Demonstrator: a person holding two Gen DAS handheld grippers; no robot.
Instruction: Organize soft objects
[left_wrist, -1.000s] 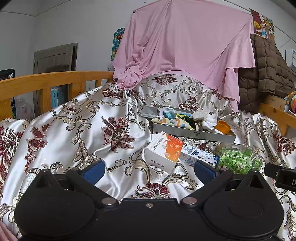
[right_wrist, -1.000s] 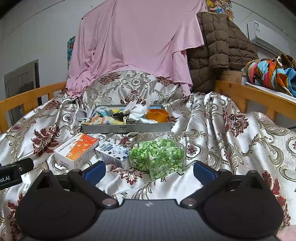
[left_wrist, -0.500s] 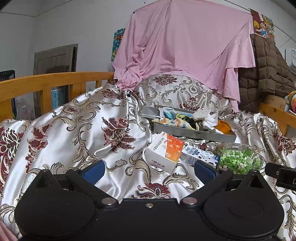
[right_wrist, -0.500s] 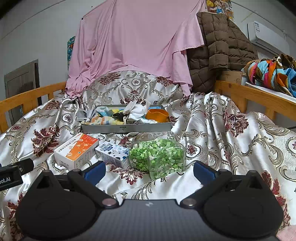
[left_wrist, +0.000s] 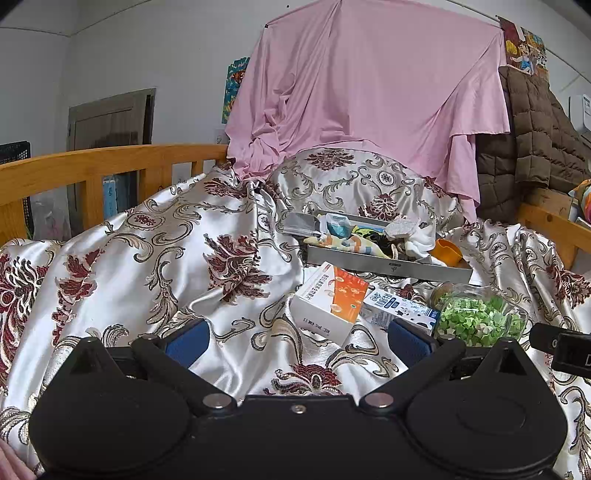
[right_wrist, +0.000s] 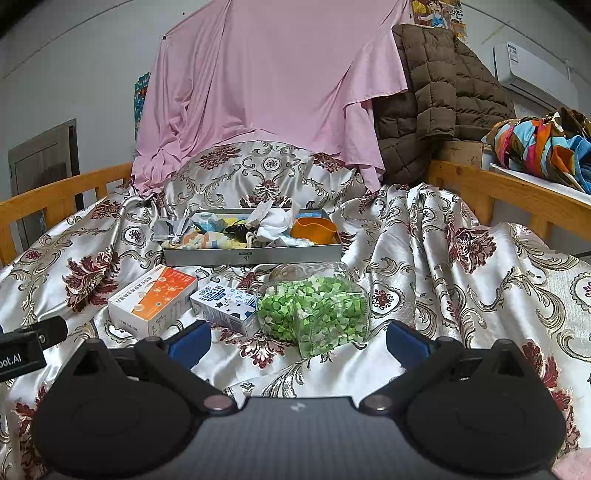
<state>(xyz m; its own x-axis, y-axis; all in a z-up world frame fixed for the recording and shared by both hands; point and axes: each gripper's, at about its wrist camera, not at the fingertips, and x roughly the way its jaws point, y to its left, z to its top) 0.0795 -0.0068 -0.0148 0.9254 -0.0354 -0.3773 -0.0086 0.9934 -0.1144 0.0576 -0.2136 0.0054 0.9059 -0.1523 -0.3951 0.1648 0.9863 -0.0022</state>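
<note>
1. I see even, soft indoor light in both wrist views, fairly bright, with no hard shadows
2. The satin bedspread (right_wrist: 424, 258) throws pale sheen along its folds, strongest in the left view (left_wrist: 122, 258)
3. Fisheye bending curves the bed rail (left_wrist: 110, 162) and darkens the corners
4. Focus stays sharp throughout, and I find no motion blur

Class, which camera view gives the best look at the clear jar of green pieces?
The right wrist view: the jar of green pieces lies near centre, whole and unobstructed. The left wrist view shows it near the right edge, smaller.
</note>
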